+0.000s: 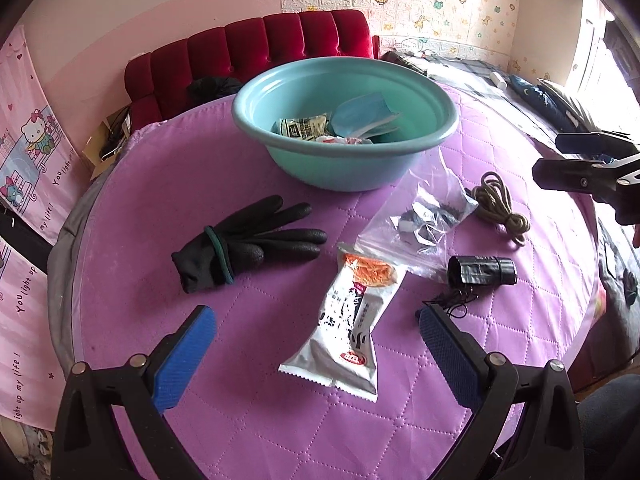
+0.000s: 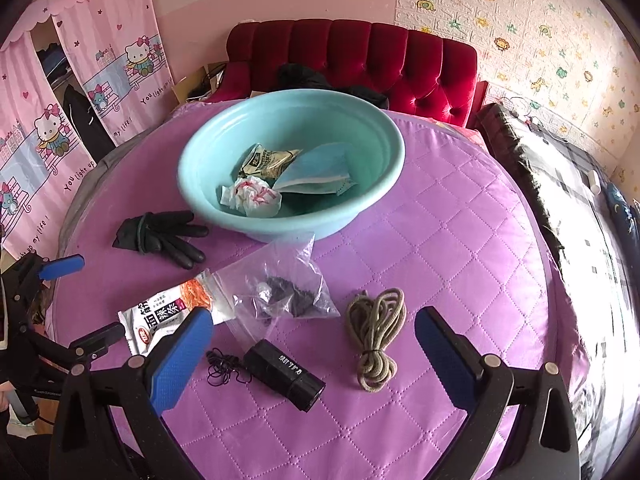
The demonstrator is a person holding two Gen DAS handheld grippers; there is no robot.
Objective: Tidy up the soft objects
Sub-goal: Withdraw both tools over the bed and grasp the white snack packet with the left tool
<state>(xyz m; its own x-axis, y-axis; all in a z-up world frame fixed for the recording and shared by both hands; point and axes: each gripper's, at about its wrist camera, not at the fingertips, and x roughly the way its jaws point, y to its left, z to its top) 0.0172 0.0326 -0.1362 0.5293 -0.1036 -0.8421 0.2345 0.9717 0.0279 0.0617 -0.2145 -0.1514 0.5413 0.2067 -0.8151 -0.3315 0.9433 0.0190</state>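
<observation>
A teal basin (image 1: 440,128) (image 2: 192,184) stands on the purple quilted pad and holds a blue mask (image 2: 316,172), a crumpled tissue (image 2: 252,196) and a small packet (image 2: 268,160). On the pad lie a black glove (image 1: 248,244) (image 2: 160,236), a white snack packet (image 1: 348,320) (image 2: 168,316), a clear bag (image 1: 424,216) (image 2: 280,288), a coiled rope (image 1: 500,204) (image 2: 374,332), a black roll (image 1: 480,270) (image 2: 284,376) and thin black hair ties (image 2: 224,368). My left gripper (image 1: 316,340) is open above the snack packet. My right gripper (image 2: 314,344) is open above the black roll and rope.
A red tufted sofa (image 1: 248,48) (image 2: 360,56) stands behind the pad with dark clothing on it. Pink cartoon curtains (image 2: 60,120) hang at the left. A patterned bed cover (image 2: 580,184) lies to the right. The pad's edges curve down at front and sides.
</observation>
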